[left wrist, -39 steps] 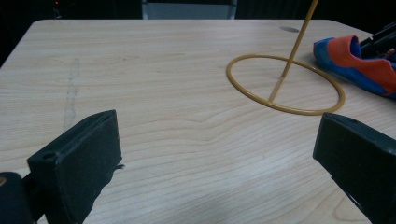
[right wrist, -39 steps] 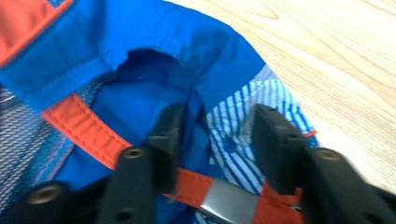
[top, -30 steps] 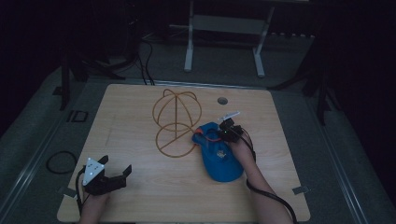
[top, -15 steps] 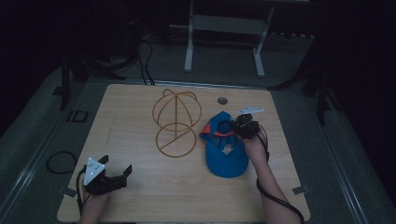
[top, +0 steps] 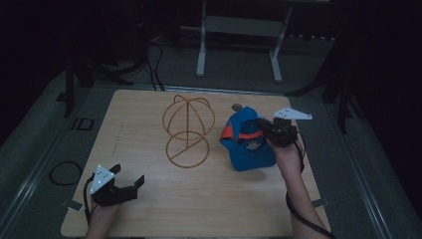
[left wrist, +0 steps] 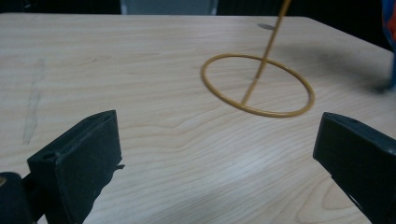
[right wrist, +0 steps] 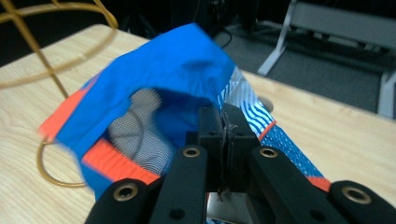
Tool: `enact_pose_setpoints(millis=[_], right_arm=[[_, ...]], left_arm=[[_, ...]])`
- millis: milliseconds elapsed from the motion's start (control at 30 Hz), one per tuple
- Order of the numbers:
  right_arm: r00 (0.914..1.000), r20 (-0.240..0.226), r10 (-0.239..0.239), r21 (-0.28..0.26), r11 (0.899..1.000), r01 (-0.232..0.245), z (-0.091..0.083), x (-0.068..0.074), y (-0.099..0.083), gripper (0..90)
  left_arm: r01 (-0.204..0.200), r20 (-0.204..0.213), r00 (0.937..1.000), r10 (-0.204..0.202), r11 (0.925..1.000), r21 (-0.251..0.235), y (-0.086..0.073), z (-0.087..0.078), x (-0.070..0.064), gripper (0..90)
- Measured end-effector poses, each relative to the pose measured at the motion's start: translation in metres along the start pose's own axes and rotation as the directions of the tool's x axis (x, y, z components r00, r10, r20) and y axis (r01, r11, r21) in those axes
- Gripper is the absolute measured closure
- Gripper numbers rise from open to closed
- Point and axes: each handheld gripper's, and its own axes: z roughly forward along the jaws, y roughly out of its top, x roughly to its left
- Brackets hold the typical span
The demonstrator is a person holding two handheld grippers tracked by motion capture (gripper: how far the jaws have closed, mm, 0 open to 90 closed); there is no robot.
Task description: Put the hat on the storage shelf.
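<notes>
A blue cap (top: 245, 142) with orange trim hangs above the table at the right, lifted by its rim. My right gripper (top: 271, 133) is shut on it; in the right gripper view the jaws pinch the blue cap (right wrist: 163, 88) fabric at the gripper's tip (right wrist: 223, 122). A gold wire stand (top: 187, 128), a dome on a ring base, rises at the table's middle, left of the cap. My left gripper (top: 133, 184) rests open near the front left corner; its view looks past wide-apart jaws at the stand's ring base (left wrist: 257, 84).
The wooden table (top: 149, 209) has a small round dark disc (top: 237, 106) near its far edge. A cable loop (top: 64, 172) lies on the floor at left. A metal frame (top: 239, 35) stands behind the table.
My right gripper has lifted the cap off the table and carried it up and farther back, so it now hangs beside the stand. The left gripper has stayed put.
</notes>
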Motion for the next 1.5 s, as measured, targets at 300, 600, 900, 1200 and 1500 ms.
enact_pose_setpoints(millis=[300,600,900,1200,1500], right_arm=[[0.9967,0.038,-0.071,-0.087,0.993,0.075,-0.034,0.015,0.024,88.1],[0.9952,0.036,-0.091,-0.115,0.989,0.094,-0.048,0.026,0.026,88.1],[0.9936,0.016,-0.112,-0.128,0.985,0.113,-0.054,0.04,0.018,88.0],[0.9909,0.005,-0.135,-0.13,0.982,0.134,-0.058,0.05,0.017,88.0],[0.9894,-0.006,-0.145,-0.137,0.98,0.143,-0.061,0.052,0.017,88.0]], left_arm=[[-0.076,0.073,0.9944,0.077,0.997,-0.017,0.04,-0.005,-0.03,1.4],[-0.165,0.169,0.9695,0.177,0.9828,-0.082,0.104,-0.003,-0.07,3.6],[-0.246,0.259,0.9297,0.262,0.9647,-0.095,0.15,0.019,-0.113,5.9],[-0.281,0.35,0.8869,0.301,0.9536,-0.108,0.183,0.045,-0.156,9.6],[-0.318,0.397,0.857,0.328,0.9435,-0.093,0.216,0.081,-0.198,15.1]])
